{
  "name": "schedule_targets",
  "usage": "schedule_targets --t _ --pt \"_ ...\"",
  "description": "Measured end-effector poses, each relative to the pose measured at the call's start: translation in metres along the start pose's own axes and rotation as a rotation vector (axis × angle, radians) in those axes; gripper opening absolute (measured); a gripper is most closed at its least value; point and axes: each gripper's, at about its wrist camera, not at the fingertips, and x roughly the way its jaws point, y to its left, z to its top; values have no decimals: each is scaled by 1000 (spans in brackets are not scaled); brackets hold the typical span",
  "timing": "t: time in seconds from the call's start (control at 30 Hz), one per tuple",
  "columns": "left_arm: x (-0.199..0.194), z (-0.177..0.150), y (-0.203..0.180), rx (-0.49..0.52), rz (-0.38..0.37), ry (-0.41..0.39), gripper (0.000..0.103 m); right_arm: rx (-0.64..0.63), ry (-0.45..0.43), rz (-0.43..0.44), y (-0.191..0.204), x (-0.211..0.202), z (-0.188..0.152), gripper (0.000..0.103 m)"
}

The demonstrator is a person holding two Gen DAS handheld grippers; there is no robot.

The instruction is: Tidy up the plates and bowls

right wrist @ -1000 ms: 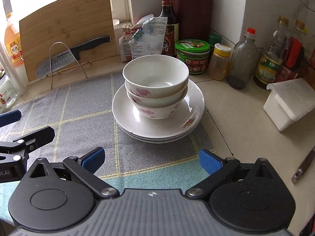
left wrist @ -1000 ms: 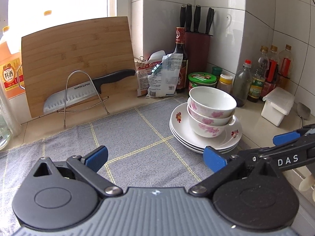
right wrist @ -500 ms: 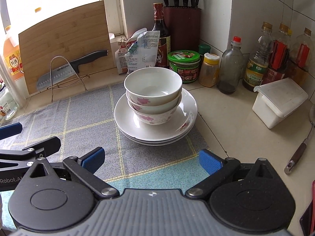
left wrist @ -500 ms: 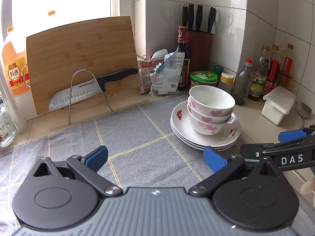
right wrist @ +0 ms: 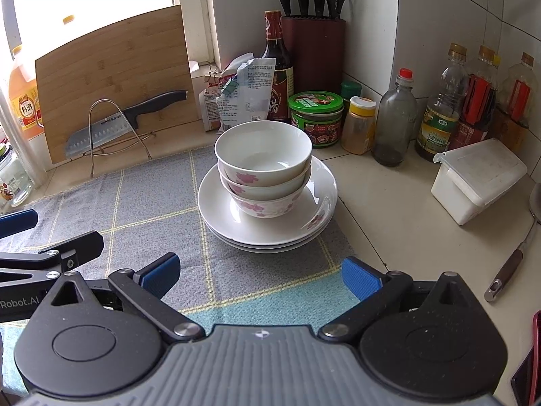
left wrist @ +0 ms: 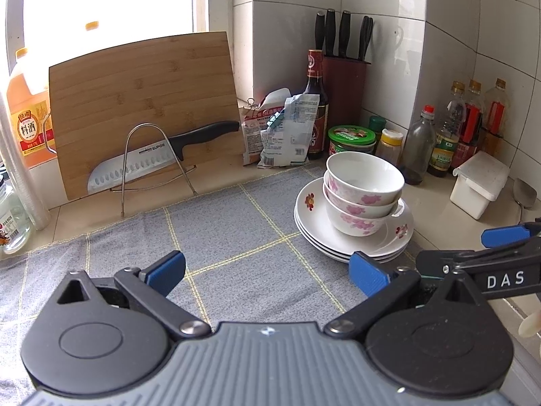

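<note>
Three nested bowls (right wrist: 263, 169) sit in the middle of a stack of plates (right wrist: 267, 209) at the right edge of the grey checked cloth (right wrist: 152, 209), near the jars and bottles in the tiled corner. The top bowl looks empty and upright. The pile lies straight ahead of the right gripper (right wrist: 260, 275) — a little beyond its blue fingertips — while it stands ahead and off to the right of the left gripper (left wrist: 267, 272). So the right one seems better placed. Both grippers have their fingers spread wide, holding nothing
</note>
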Motion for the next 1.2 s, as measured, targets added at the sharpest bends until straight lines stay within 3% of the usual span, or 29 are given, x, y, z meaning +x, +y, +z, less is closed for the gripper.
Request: schedule_targets --t 1.2 --pt "4 2 -1 4 3 5 102 -7 6 -20 -1 2 3 103"
